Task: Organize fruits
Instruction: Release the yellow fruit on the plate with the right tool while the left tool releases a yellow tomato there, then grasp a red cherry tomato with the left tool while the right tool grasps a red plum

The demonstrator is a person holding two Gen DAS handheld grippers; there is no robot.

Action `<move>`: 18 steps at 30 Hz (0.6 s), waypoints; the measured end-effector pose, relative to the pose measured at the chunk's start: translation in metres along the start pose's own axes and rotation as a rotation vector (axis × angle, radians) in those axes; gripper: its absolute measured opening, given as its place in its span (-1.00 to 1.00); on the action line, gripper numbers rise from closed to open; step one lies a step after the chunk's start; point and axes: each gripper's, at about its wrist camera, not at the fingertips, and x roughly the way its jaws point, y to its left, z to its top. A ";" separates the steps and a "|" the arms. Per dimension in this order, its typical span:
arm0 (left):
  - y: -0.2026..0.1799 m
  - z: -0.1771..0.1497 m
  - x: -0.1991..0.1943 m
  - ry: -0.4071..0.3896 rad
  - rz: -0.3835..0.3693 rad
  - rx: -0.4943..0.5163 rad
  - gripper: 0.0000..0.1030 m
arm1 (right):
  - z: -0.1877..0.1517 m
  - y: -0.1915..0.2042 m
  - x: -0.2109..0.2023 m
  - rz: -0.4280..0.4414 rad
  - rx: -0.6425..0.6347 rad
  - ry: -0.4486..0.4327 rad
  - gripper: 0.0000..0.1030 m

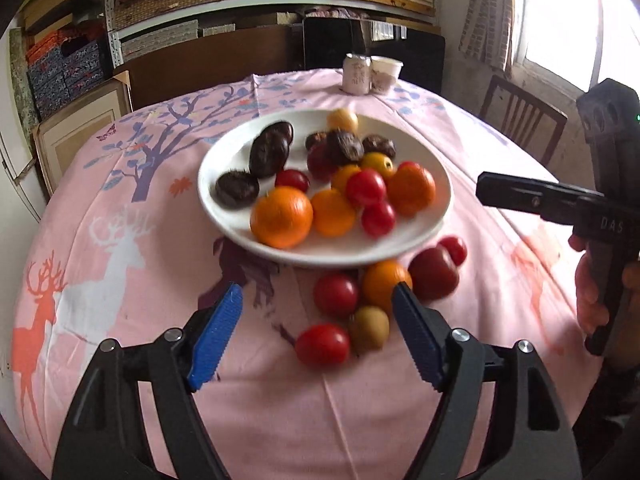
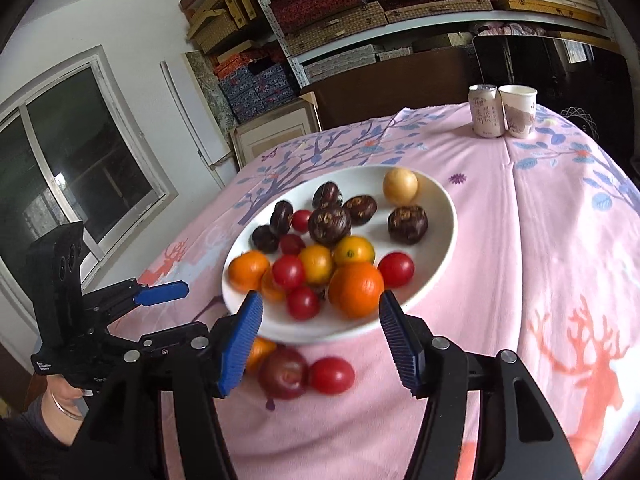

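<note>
Left gripper [image 1: 318, 308] jaws apart, empty; right gripper [image 2: 320, 316] likewise, above plate [image 2: 440, 208]

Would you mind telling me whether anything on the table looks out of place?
Yes: several fruits lie loose on the tablecloth beside the near rim of the white plate, including an orange, a kiwi and tomatoes.

Both wrist views are aimed downward along their jaws at the white plate [image 1: 224, 200] from close by; plate, worktop [image 1: 120, 280] and shelves [image 2: 360, 24] are shared, somewhat blurred.
</note>
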 end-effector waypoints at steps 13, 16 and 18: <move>-0.003 -0.023 0.025 0.110 -0.090 -0.015 0.05 | -0.023 -0.005 -0.007 0.077 0.055 0.015 0.19; 0.004 -0.021 0.025 0.098 -0.145 -0.053 0.02 | -0.026 0.007 -0.002 0.085 -0.007 0.058 0.19; 0.006 -0.021 0.024 0.087 -0.170 -0.065 0.01 | -0.028 0.017 0.001 0.090 -0.055 0.079 0.19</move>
